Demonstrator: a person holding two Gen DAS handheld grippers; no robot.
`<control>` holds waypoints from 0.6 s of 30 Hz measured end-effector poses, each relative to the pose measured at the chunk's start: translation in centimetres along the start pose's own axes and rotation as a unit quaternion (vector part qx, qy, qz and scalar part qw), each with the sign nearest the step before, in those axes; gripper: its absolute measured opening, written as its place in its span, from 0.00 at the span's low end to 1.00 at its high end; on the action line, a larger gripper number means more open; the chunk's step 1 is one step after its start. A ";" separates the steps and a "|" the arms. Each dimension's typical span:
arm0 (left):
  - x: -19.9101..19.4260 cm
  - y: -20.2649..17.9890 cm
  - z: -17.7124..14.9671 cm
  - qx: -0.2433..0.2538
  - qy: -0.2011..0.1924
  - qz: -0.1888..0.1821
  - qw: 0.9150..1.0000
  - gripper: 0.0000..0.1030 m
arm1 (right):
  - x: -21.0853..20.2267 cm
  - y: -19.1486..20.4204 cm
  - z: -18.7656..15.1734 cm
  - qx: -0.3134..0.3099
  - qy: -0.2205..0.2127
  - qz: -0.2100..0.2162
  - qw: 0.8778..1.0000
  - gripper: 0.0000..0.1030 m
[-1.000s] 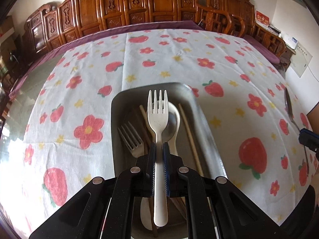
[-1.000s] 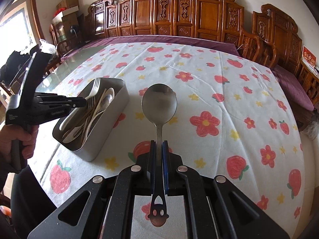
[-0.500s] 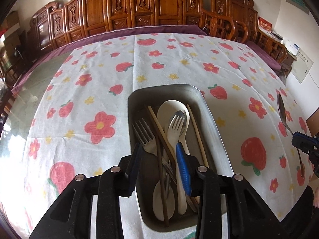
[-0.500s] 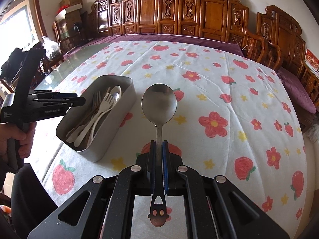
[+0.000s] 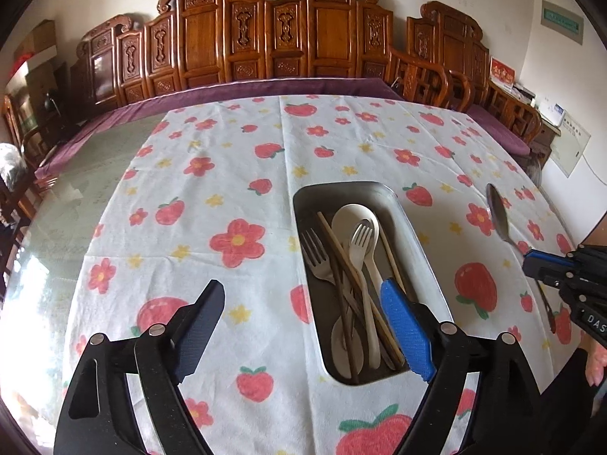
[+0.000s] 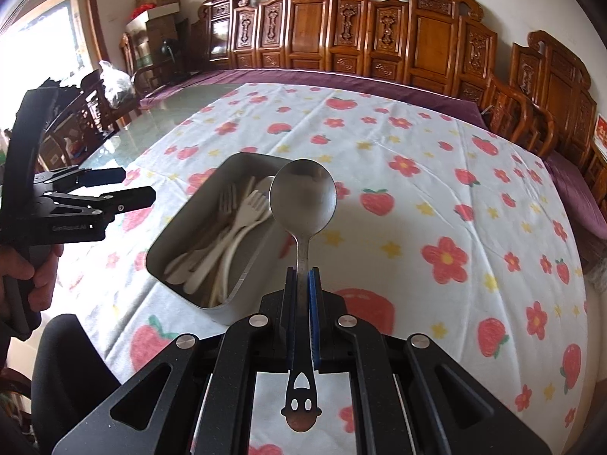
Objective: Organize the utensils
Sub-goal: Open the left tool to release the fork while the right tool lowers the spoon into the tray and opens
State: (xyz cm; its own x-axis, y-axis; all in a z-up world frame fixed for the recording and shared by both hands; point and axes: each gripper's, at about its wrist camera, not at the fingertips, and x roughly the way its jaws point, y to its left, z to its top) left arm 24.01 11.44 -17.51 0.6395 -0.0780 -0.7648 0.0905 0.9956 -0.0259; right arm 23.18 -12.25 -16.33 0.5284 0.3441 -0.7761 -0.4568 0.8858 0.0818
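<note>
From my left wrist view, my left tongs (image 5: 303, 326) are opening wide and nothing is between them. One black finger (image 5: 197, 326) hangs over the flowery cloth (image 5: 235, 174) on the worktop. The blue pad (image 5: 408, 331) hangs over the near end of the metal box (image 5: 408, 223). Inside the box I see a white fork (image 5: 362, 254), a white spoon (image 5: 353, 216), a metal fork (image 5: 316, 254) and brown chopsticks (image 5: 343, 261), all lying the long way. The white fork lies loose on top of the pile. So my left side's job looks done for now. At the right edge I see my right tongs (image 5: 531, 261) holding a metal spoon (image 5: 499, 216) up in the air, beside the box.

From my right wrist view, my right tongs (image 6: 302, 314) are pressed together on the thin handle of the metal spoon (image 6: 302, 201). The bowl of the spoon points away from me and sits in front of the box's (image 6: 212, 295) right wall. The smiley end of the handle sticks out behind the pads. My left tongs (image 6: 129, 185) hover to the left of the box, held by a hand (image 6: 38, 273).

I think the step now is putting this spoon in with the others. Next I need to bring it over the box, line it up the long way, go low, then let go. My left tongs should keep out of the way.
</note>
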 end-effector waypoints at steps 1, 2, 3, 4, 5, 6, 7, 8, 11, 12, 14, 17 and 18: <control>-0.3 0.2 -0.1 -0.001 -0.003 -0.002 1.000 0.81 | 0.1 0.4 0.1 -0.001 0.000 0.003 1.000 0.07; -0.5 0.3 -0.2 -0.001 -0.005 -0.003 1.000 0.82 | 0.2 0.9 0.3 -0.003 -0.001 0.007 1.000 0.07; -0.8 0.5 -0.3 -0.002 -0.006 -0.004 1.000 0.82 | 0.3 1.3 0.4 -0.004 -0.001 0.010 1.000 0.07; -1.0 0.8 -0.4 -0.003 -0.008 -0.004 1.000 0.82 | 0.4 1.7 0.5 -0.006 -0.001 0.013 1.000 0.07; -1.0 0.9 -0.4 -0.003 -0.008 -0.004 1.000 0.82 | 0.6 2.1 0.7 -0.008 -0.001 0.016 1.000 0.07; -1.1 1.2 -0.4 -0.005 -0.009 -0.002 1.000 0.83 | 0.8 2.6 0.9 -0.010 0.000 0.020 1.000 0.07; -1.2 1.5 -0.5 -0.006 -0.009 -0.001 1.000 0.83 | 1.0 2.9 1.0 -0.011 0.000 0.022 1.000 0.07; -1.2 1.8 -0.5 -0.008 -0.010 -0.001 1.000 0.83 | 1.3 3.4 1.3 -0.013 0.000 0.025 1.000 0.07; -1.3 2.8 -0.6 -0.013 -0.012 0.004 1.000 0.83 | 2.3 4.3 2.0 -0.015 0.003 0.032 0.999 0.07; -1.3 3.1 -0.6 -0.014 -0.012 0.005 1.000 0.83 | 2.6 4.6 2.2 -0.016 0.005 0.033 0.999 0.07; -1.2 3.6 -0.5 -0.018 -0.012 0.007 1.000 0.83 | 3.4 5.1 2.6 -0.013 0.008 0.039 0.999 0.07; -1.0 4.5 -0.5 -0.024 -0.012 0.008 1.000 0.83 | 4.4 5.8 3.3 -0.007 0.011 0.049 0.999 0.07; -0.9 4.8 -0.5 -0.026 -0.013 0.008 1.000 0.83 | 4.7 6.1 3.4 -0.007 0.011 0.051 0.999 0.07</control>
State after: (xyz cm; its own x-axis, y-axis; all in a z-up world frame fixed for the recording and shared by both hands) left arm 23.48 16.31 -17.28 0.6599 -0.0630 -0.7487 0.0401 0.9980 -0.0486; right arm 25.32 -4.12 -17.35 0.4622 0.4252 -0.7782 -0.5174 0.8420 0.1528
